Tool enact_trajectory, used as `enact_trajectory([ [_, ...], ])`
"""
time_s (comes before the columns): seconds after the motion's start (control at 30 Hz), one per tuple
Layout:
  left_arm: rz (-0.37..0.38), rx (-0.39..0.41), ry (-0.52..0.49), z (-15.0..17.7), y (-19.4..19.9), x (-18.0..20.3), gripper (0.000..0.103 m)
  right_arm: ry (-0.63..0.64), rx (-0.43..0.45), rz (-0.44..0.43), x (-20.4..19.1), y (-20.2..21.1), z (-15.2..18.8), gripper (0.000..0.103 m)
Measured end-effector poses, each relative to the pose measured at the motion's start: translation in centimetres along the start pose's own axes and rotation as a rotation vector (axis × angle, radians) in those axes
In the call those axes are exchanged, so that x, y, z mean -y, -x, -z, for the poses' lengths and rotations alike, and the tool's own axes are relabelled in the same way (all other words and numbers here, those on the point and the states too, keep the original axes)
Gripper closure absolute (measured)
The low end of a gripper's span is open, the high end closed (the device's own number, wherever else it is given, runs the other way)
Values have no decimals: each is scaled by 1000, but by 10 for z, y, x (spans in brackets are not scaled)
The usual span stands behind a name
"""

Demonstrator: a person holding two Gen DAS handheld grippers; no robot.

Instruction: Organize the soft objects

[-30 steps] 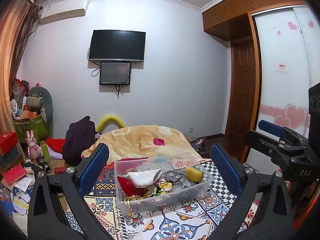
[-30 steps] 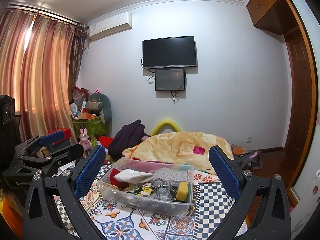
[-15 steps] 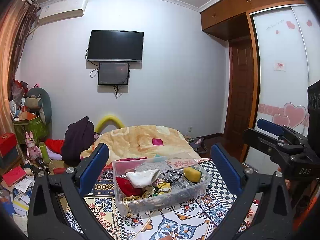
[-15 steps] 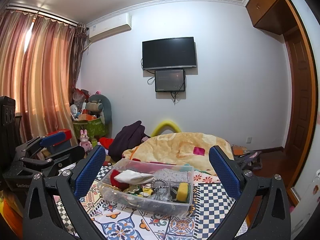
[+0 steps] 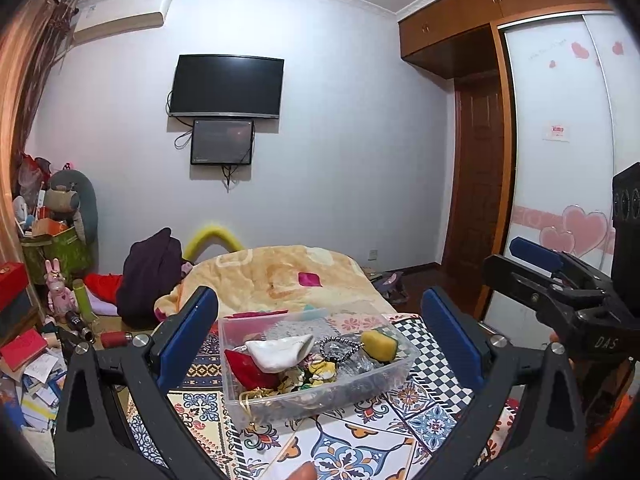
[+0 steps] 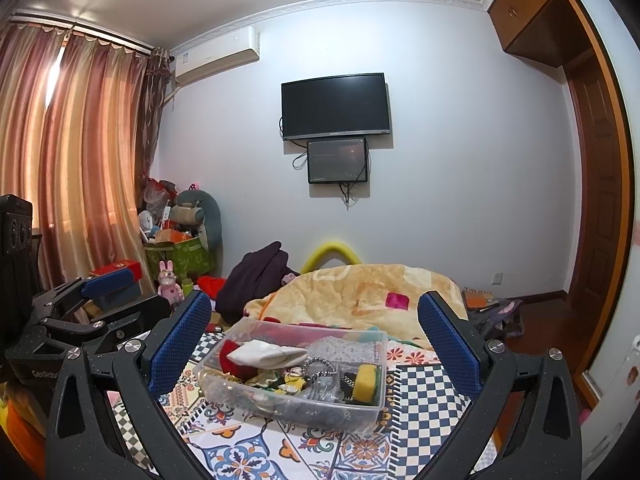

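A clear plastic bin [image 5: 320, 394] [image 6: 288, 404] sits on a patterned bedspread [image 5: 416, 420] [image 6: 424, 396]. It holds a white cloth [image 5: 280, 352] [image 6: 268, 354], a red cloth [image 5: 244, 372], a yellow sponge [image 5: 378, 344] [image 6: 365, 378], a bead chain and small items. My left gripper [image 5: 318, 336] is open and empty, above the near side of the bin. My right gripper [image 6: 310, 332] is open and empty, facing the bin. Each gripper shows at the edge of the other's view.
A yellow blanket [image 5: 280, 276] lies bunched behind the bin, with a dark garment [image 5: 148, 276] to its left. Cluttered toys and boxes [image 5: 48, 264] stand at the left wall. A wardrobe [image 5: 560, 184] and a door stand at the right.
Both grippers stay open; the views shift only slightly, and the bin sits a little lower in the left wrist view.
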State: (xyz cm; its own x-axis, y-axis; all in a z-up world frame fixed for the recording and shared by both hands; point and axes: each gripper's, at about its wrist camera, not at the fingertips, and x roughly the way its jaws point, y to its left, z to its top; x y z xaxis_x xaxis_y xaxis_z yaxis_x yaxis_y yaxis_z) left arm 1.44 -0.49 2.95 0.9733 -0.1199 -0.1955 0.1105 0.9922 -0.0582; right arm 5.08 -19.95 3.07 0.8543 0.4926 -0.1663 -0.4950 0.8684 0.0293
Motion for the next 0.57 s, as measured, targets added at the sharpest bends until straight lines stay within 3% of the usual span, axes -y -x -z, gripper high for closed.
enact_trajectory([
  [0.57, 16, -11, 14, -1, -1, -3, 0, 5, -12, 6, -3, -3, 3, 0],
])
